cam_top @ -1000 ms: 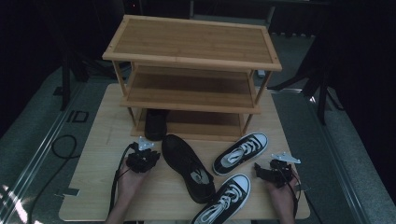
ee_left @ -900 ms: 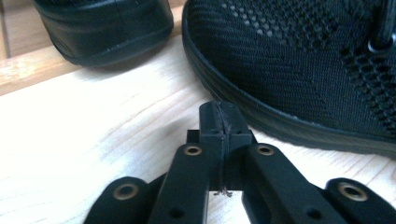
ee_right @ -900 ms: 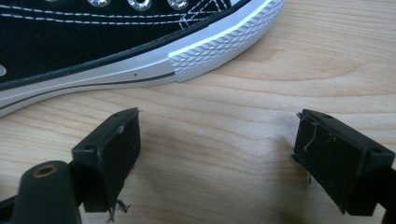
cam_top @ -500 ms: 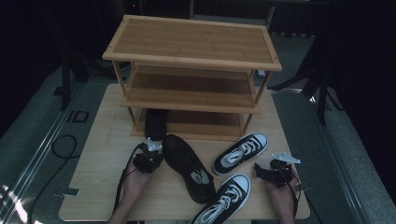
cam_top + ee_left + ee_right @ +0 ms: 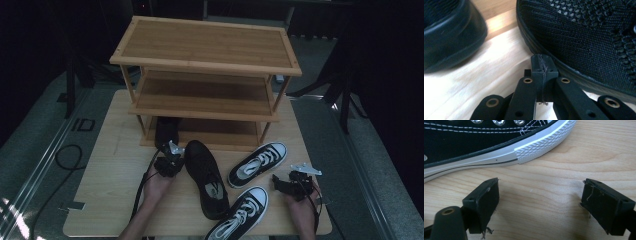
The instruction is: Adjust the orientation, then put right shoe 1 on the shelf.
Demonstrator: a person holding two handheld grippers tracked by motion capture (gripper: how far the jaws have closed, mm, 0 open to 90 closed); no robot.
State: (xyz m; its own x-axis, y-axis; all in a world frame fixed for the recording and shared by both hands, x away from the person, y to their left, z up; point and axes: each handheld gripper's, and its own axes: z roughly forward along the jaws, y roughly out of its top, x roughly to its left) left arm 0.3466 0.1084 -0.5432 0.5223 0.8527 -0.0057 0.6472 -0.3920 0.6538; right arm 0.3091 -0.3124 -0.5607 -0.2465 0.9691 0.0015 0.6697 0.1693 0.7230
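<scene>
A black mesh shoe (image 5: 205,177) lies on the wooden table (image 5: 115,150), toe toward me. Its mate (image 5: 167,131) stands at the bottom shelf of the wooden shoe rack (image 5: 205,75). My left gripper (image 5: 171,156) sits just left of the mesh shoe's heel, and its pads (image 5: 541,67) are shut together on nothing beside the shoe's side (image 5: 586,37). The other black shoe (image 5: 449,32) shows at the left. Two black-and-white sneakers (image 5: 257,165) (image 5: 240,215) lie to the right. My right gripper (image 5: 277,182) rests open on the table, and in the right gripper view (image 5: 539,205) it points at a sneaker's rubber toe (image 5: 541,142).
The rack takes up the back half of the table, and its two upper shelves are bare. Cables trail from both grippers toward the front edge. A black cable loop (image 5: 65,155) lies on the floor at the left. Dark stands (image 5: 345,95) rise at the right.
My left gripper has slid to the right, up against the black mesh shoe's heel. The right gripper has stayed in place.
</scene>
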